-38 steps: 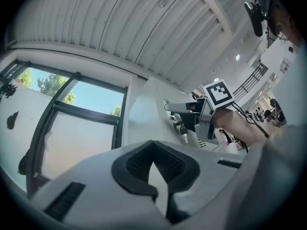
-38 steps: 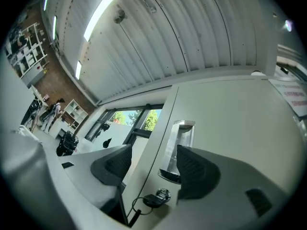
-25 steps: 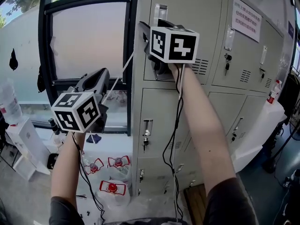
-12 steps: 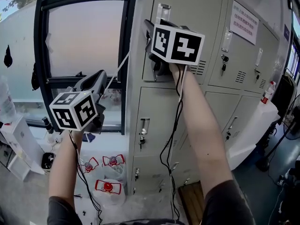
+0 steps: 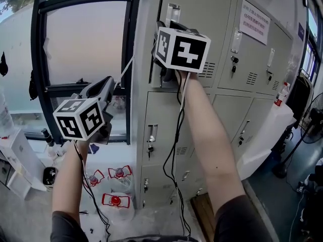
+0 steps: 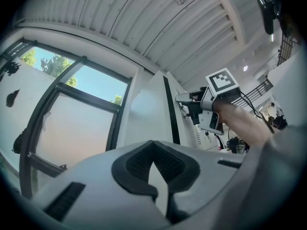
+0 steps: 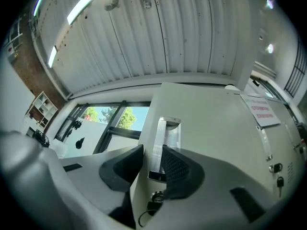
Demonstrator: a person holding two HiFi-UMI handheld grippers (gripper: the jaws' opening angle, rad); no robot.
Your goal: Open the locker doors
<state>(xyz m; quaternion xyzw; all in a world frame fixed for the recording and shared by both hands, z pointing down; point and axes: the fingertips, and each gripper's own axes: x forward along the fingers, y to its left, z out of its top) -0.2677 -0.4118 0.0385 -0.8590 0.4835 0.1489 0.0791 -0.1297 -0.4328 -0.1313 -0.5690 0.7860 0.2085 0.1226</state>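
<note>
The grey locker bank (image 5: 222, 110) stands in front of me, all doors closed. My right gripper (image 5: 165, 73) is at the left edge of the top left door (image 5: 202, 19), below its chrome handle (image 5: 173, 11). In the right gripper view its jaws (image 7: 152, 169) are closing: one pad lies against the door's side edge, the other against the chrome handle (image 7: 160, 138), which is between them. A keyhole (image 7: 156, 196) sits just below. My left gripper (image 5: 107, 84) hangs in the air left of the lockers, in front of the window. It (image 6: 153, 146) is shut on nothing.
Neighbouring doors carry keys (image 5: 233, 62) and a paper notice (image 5: 254, 21). A dark-framed window (image 5: 86, 44) fills the left. Water bottles (image 5: 116, 200) lie on the floor below it. A white bulky object (image 5: 265, 135) leans against the lockers' right end.
My right gripper has stayed at the top left door's handle and the left one has held its place. The view has swung slightly, so the lockers sit further left.
</note>
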